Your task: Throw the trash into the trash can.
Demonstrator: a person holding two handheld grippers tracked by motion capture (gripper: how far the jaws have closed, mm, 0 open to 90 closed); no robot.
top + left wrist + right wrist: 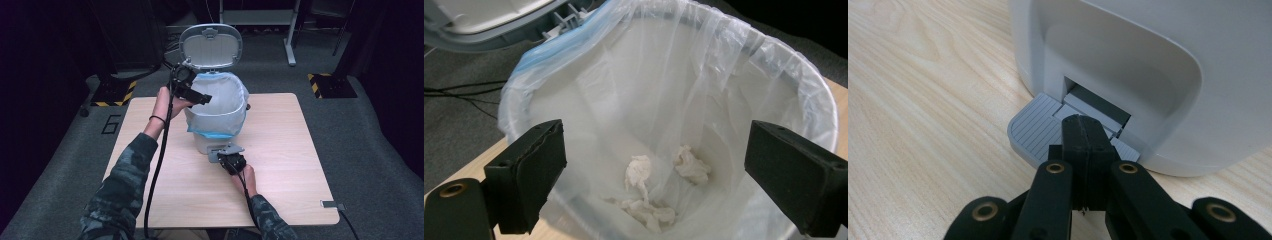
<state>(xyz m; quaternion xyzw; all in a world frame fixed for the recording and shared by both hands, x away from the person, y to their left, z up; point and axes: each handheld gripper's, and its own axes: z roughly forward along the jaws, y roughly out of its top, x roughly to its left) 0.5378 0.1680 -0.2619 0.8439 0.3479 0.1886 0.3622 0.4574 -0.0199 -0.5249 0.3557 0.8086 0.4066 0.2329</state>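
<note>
While the lid of the white pedal bin stands raised and leaning back, the right gripper sits low at the bin's foot with its jaws clenched together on nothing, their tips resting on the grey ribbed pedal that juts from a recess at the base of the bin. From the right gripper view the tips seem to press on the pedal near its inner end, though the exact contact is hidden beneath them. The bin stands upright near the middle of the pale wooden table, nearer its far edge, and is lined with a thin clear bag whose blue hem is folded down over the outside of the rim.

The left gripper hovers above the left part of the bin's mouth, held by the left hand, and points across and down into the opening. Its jaws are released and spread wide, with nothing between them; the two black pads frame the inside of the bag. At the bottom of the bag lie several crumpled white tissues, one wad a little apart from the others. A black cable trails from the left gripper back along the camouflage sleeve.
</note>
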